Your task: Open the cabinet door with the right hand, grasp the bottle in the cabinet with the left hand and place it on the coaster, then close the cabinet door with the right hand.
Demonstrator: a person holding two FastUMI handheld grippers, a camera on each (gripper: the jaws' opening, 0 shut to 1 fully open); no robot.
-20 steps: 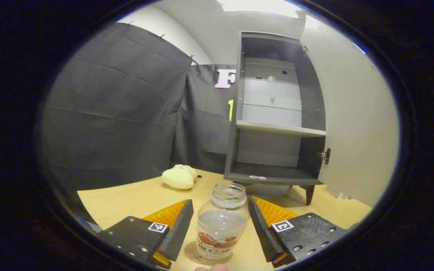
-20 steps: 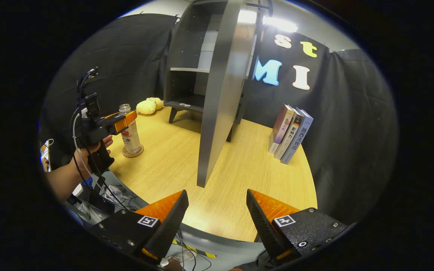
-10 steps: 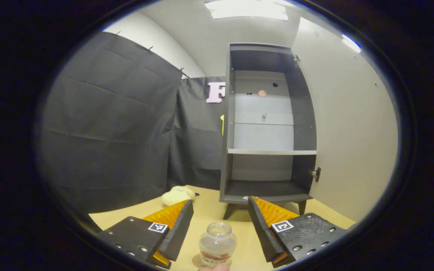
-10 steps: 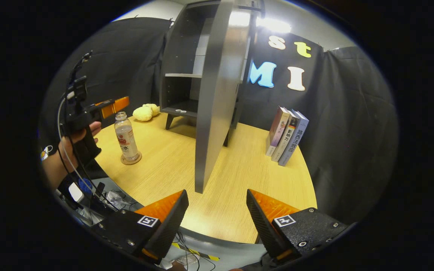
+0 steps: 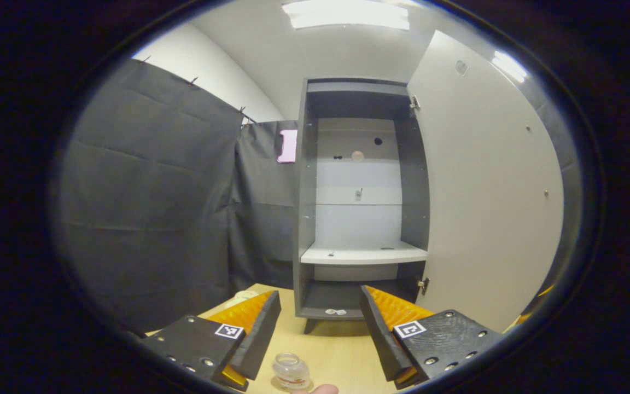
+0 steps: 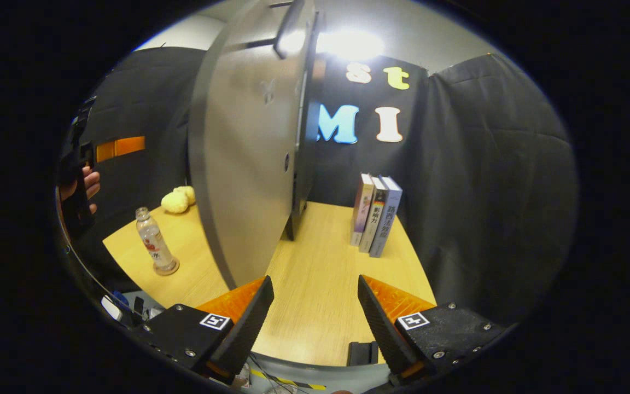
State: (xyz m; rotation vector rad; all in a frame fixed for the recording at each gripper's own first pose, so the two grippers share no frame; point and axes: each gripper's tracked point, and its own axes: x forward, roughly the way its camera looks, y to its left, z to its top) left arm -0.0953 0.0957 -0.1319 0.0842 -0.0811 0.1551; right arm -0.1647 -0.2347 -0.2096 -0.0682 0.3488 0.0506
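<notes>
The clear bottle (image 5: 291, 371) stands upright on the round coaster (image 6: 165, 268) near the table's front left; in the right gripper view the bottle (image 6: 151, 241) is free of any grip. My left gripper (image 5: 319, 328) is open, raised above and behind the bottle. The same left gripper (image 6: 121, 146), held by a hand (image 6: 89, 183), hangs high at the left edge of the right gripper view. The grey cabinet (image 5: 359, 219) stands with its door (image 5: 490, 191) swung open. My right gripper (image 6: 315, 320) is open just before the door's outer face (image 6: 244, 164), apart from it.
Three books (image 6: 376, 214) lean against the black cloth at the back right. A yellow plush toy (image 6: 178, 200) lies left of the cabinet. The wooden table (image 6: 315, 306) ends close under my right gripper, and cables hang below its front edge.
My left gripper rose and drew back from the bottle, which shrank to the view's bottom edge. My right gripper moved closer to the door, which now looms large at the left.
</notes>
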